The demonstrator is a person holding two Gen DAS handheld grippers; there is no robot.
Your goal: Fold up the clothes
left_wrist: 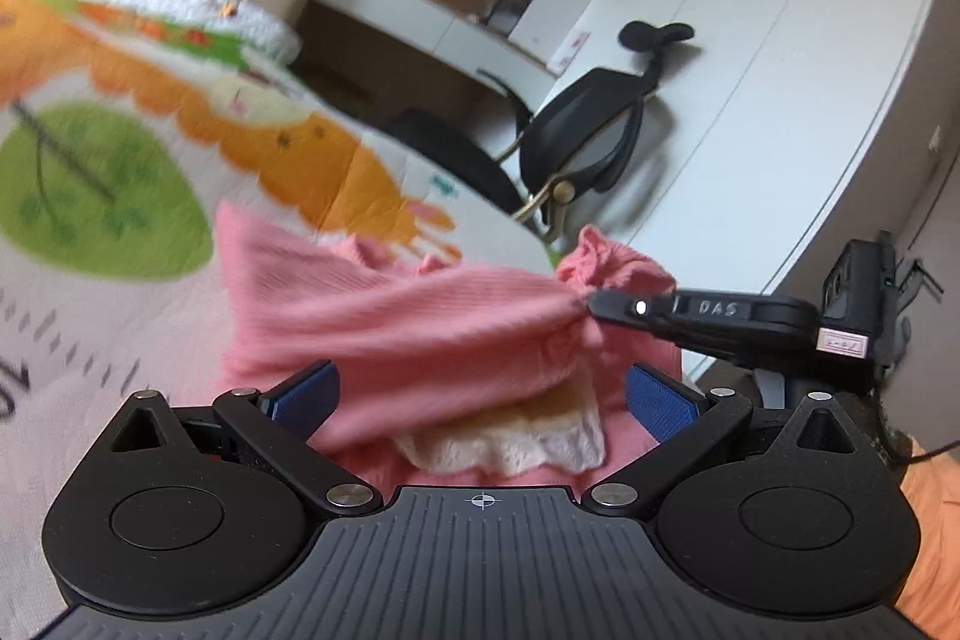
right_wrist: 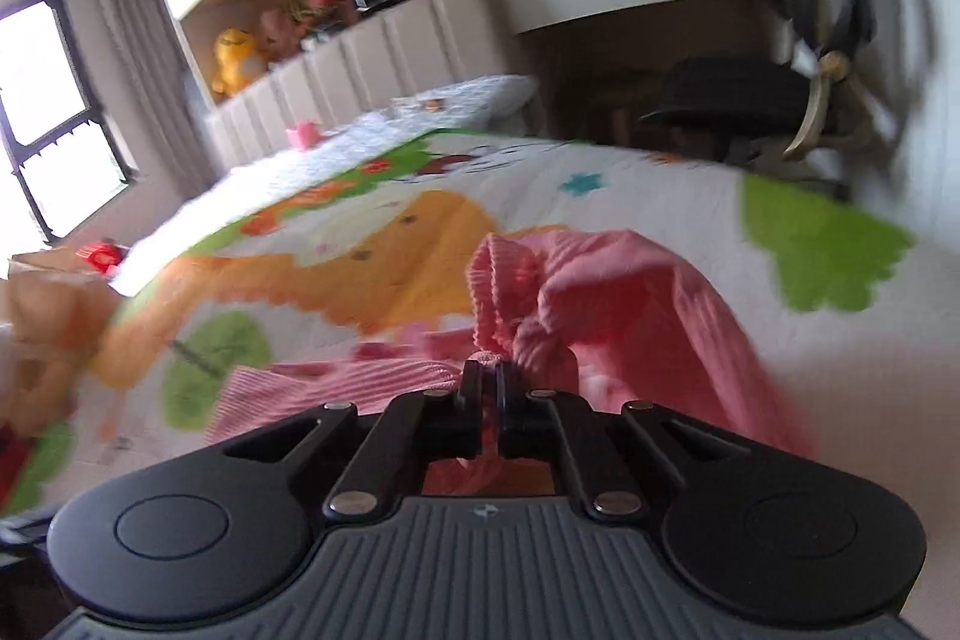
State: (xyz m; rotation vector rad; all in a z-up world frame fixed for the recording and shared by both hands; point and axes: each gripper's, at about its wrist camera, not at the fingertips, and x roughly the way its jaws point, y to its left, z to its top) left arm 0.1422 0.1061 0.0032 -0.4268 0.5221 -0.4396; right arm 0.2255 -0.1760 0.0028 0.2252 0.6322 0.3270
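A pink ribbed garment [left_wrist: 414,322] with a cream lace trim [left_wrist: 510,442] hangs over a bed with a cartoon-print sheet [left_wrist: 120,196]. My left gripper [left_wrist: 480,394] is open, its blue pads [left_wrist: 306,394] on either side of the cloth without pinching it. My right gripper [left_wrist: 600,307] comes in from the right in the left wrist view and pinches the garment's edge. In the right wrist view the right gripper [right_wrist: 492,376] is shut on a bunched fold of the pink garment [right_wrist: 600,292], which is lifted off the sheet [right_wrist: 660,196].
A black office chair [left_wrist: 576,142] stands past the bed's far edge, also in the right wrist view [right_wrist: 810,40]. A padded beige headboard [right_wrist: 360,64] and shelf with toys [right_wrist: 240,58] lie behind. An orange cloth [right_wrist: 42,316] sits at left.
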